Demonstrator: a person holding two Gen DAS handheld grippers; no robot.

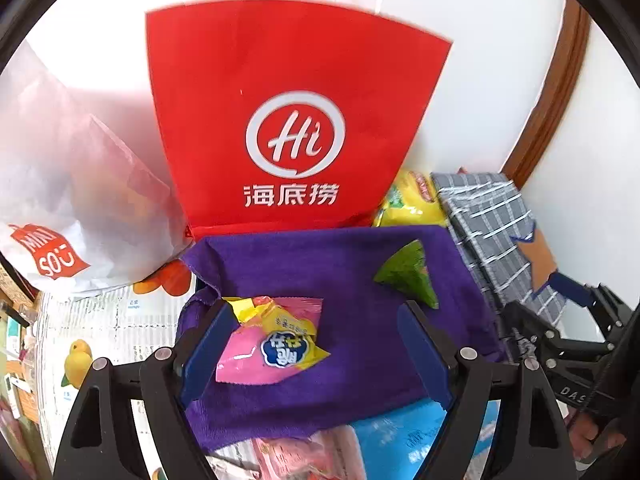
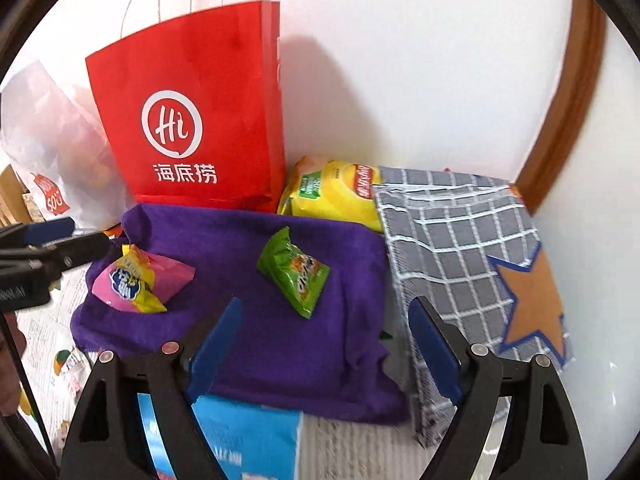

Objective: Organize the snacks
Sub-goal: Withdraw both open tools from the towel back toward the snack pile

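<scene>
A pink and yellow snack packet point(image 1: 272, 344) point(image 2: 138, 284) and a green snack packet point(image 1: 408, 274) point(image 2: 296, 272) lie on a purple cloth point(image 1: 344, 264) point(image 2: 256, 320). My left gripper point(image 1: 316, 344) is open just above the cloth, its left finger beside the pink packet. My right gripper point(image 2: 326, 344) is open and empty over the cloth's right front part, short of the green packet. The left gripper's tips point(image 2: 56, 236) show at the left edge of the right wrist view. The right gripper point(image 1: 560, 328) shows at the right in the left wrist view.
A red paper bag point(image 1: 296, 120) point(image 2: 192, 112) stands behind the cloth against a white wall. A white plastic bag point(image 1: 60, 200) sits left of it. A yellow chip bag point(image 2: 336, 196) and a grey checked box with a star point(image 2: 472, 248) are right. A blue packet point(image 2: 248, 440) lies in front.
</scene>
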